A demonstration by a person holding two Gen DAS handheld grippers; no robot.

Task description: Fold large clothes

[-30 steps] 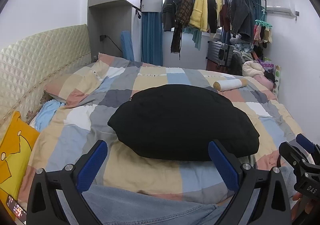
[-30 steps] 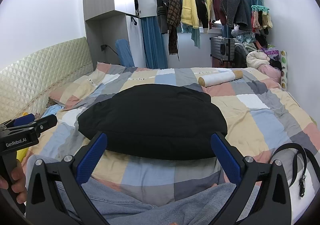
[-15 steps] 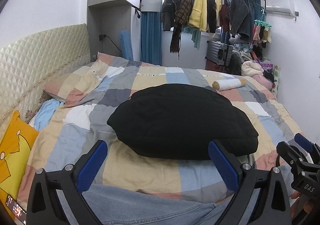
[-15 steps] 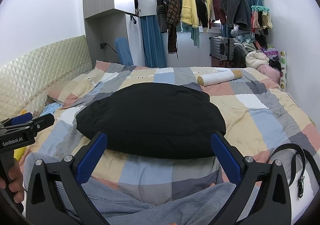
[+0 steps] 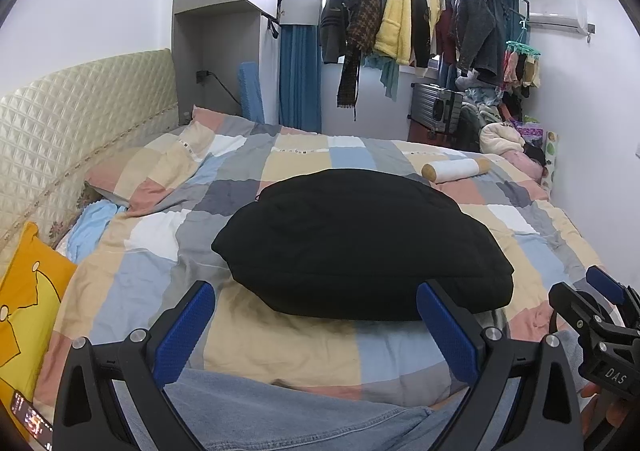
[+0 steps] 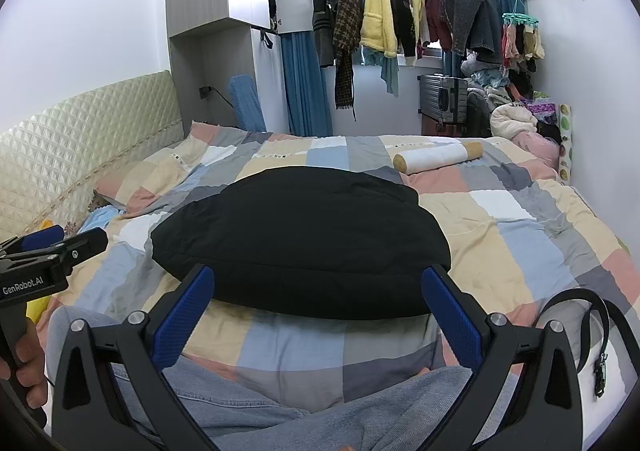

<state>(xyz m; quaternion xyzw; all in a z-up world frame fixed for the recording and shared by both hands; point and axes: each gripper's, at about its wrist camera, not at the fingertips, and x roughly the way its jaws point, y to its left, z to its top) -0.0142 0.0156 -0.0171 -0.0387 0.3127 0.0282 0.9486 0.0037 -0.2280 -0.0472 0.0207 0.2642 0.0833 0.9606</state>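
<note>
A black padded garment lies folded into a thick bundle in the middle of the checked bed cover; it also shows in the right wrist view. A pair of light blue jeans lies at the bed's near edge, below both grippers, and shows in the right wrist view too. My left gripper is open and empty, held above the jeans, short of the black bundle. My right gripper is open and empty, likewise just short of the bundle.
A rolled white towel lies at the far right of the bed. A black belt lies at the near right. A yellow pillow and a quilted headboard are on the left. Hanging clothes fill the back wall.
Both grippers have lifted and tilted very slightly; the view shifts a little. The garments have not moved.
</note>
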